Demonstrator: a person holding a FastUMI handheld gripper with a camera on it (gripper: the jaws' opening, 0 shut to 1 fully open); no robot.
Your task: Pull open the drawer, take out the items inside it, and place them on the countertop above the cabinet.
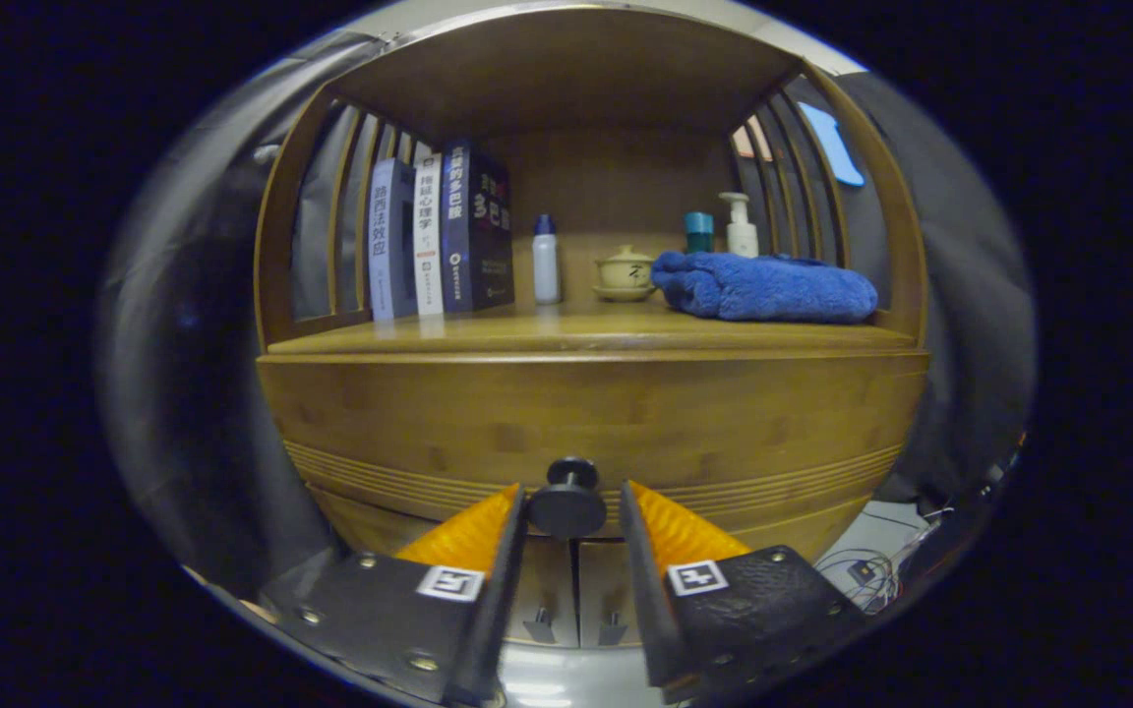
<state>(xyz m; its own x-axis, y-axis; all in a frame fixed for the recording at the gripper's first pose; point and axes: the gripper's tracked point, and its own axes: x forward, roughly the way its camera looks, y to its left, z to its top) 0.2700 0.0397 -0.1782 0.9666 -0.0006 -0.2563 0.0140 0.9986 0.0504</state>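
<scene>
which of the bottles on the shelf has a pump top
The white pump bottle at the back right, behind the blue towel. The white bottle beside the books has a plain blue cap; the teal container has none.

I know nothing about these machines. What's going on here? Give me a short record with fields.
gripper: gripper open, fingers either side of the drawer knob, gaps showing on both sides
drawer: drawer shut, nothing taken out yet
countertop: countertop holds three books, white bottle, lidded cup, blue towel, teal container, pump bottle
likely next: close on knob, pull
</scene>
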